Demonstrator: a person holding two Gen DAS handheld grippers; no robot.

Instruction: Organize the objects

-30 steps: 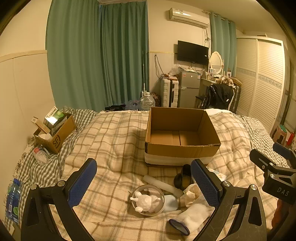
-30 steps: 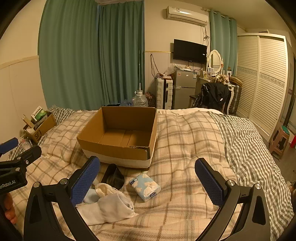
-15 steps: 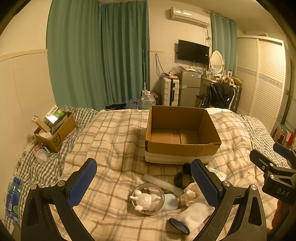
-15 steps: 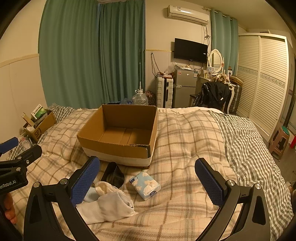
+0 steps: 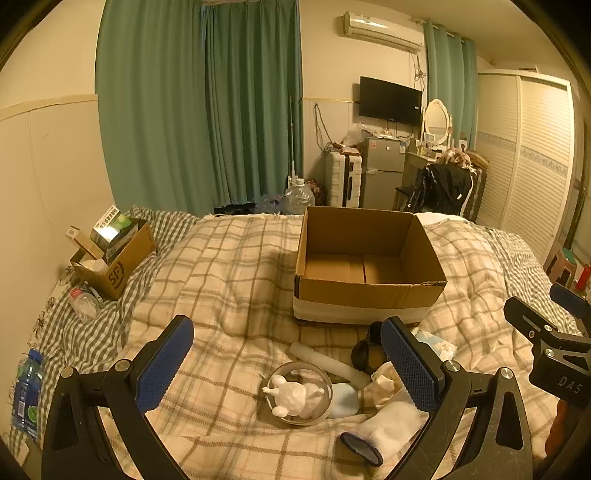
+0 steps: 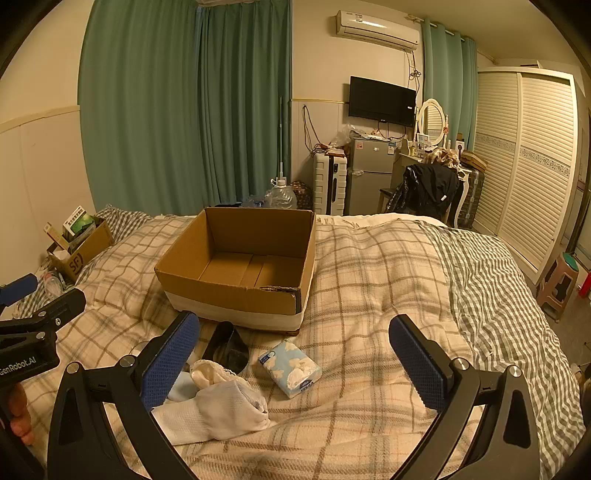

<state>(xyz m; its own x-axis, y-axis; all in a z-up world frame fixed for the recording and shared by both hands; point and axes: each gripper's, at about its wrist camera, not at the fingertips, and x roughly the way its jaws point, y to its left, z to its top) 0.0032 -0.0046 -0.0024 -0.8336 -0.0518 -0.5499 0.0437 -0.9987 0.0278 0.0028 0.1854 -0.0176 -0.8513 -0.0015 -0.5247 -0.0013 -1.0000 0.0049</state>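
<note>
Matt cardboard box, soft woven blanket, glossy clear bowl, knitted sock.

Green curtains hung behind the plaid-covered bed. A wall television sat above a small fridge, with an air conditioner higher up. White louvred wardrobe doors stood right; a water jug stood beyond the bed.
</note>
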